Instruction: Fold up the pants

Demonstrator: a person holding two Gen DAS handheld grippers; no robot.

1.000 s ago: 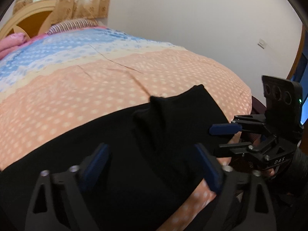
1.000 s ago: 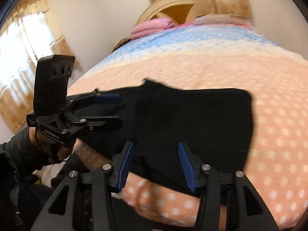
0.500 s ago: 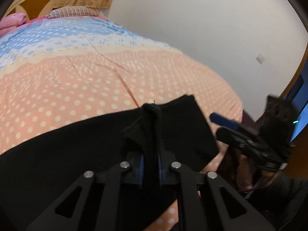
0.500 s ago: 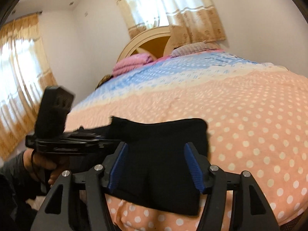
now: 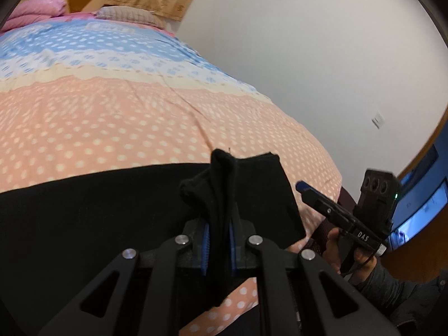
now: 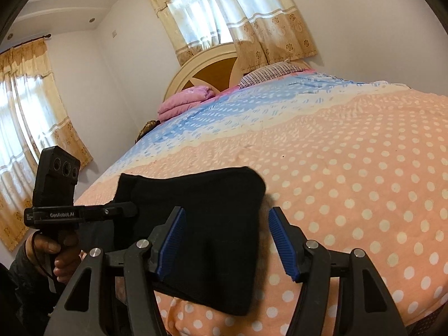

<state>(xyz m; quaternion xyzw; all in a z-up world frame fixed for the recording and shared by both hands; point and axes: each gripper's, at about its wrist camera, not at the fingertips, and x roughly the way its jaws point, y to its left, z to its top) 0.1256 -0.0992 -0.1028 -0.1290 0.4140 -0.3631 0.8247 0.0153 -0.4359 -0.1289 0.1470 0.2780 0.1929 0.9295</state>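
Observation:
Black pants (image 5: pixel 84 212) lie across the near edge of a polka-dot bed. My left gripper (image 5: pixel 219 236) is shut on a pinched-up fold of the pants, which bunches above its blue pads. It also shows in the right wrist view (image 6: pixel 131 210), its tip at the pants' left part. In the right wrist view the pants' end (image 6: pixel 212 224) lies flat at the bed's edge. My right gripper (image 6: pixel 228 240) is open, its blue pads astride the pants' right edge, just above it. It also shows at the right of the left wrist view (image 5: pixel 303 189), beside the pants' corner.
The bed cover (image 6: pixel 350 168) is peach with white dots, blue and white farther back. A folded pink quilt (image 6: pixel 184 102) and a striped pillow (image 6: pixel 268 74) lie by the rounded headboard (image 6: pixel 212 68). Curtained windows (image 6: pixel 212 14) and white walls surround the bed. A screen (image 5: pixel 422 204) glows at right.
My left gripper closed on a fold of the pants and has lifted it slightly. My right gripper stayed open and moved in over the pants' right edge.

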